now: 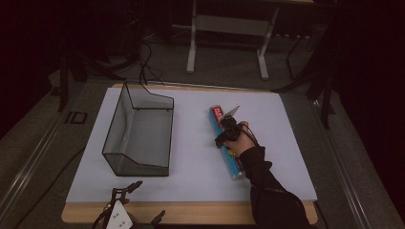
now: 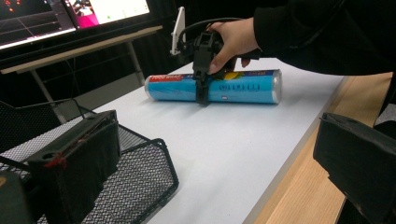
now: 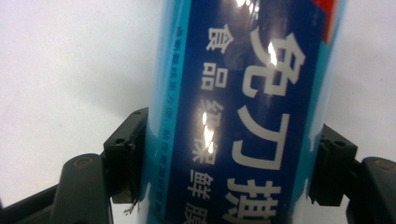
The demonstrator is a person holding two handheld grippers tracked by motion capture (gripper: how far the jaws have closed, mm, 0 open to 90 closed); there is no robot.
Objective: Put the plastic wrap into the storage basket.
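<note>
A blue tube with white print [image 1: 233, 164] lies flat on the white table top [image 1: 191, 143], right of centre, its red-and-white end pointing away. My right gripper [image 1: 223, 137] reaches down over the tube's middle. In the right gripper view the tube [image 3: 243, 116] sits between the two black jaws, whose pads touch its two sides, so my right gripper [image 3: 224, 158] is shut on it. The left gripper view shows that hand and right gripper [image 2: 202, 93] on the tube [image 2: 243, 86]. My left gripper [image 1: 145, 201] rests at the table's front edge, open and holding nothing.
A black wire-mesh basket [image 1: 138, 129] stands on the left half of the table, with its near corner [image 2: 140, 172] just ahead of my left gripper. A wooden strip [image 1: 191, 212] runs along the front edge. Behind the table stand another table's white legs [image 1: 227, 28] and lit monitors [image 2: 70, 14].
</note>
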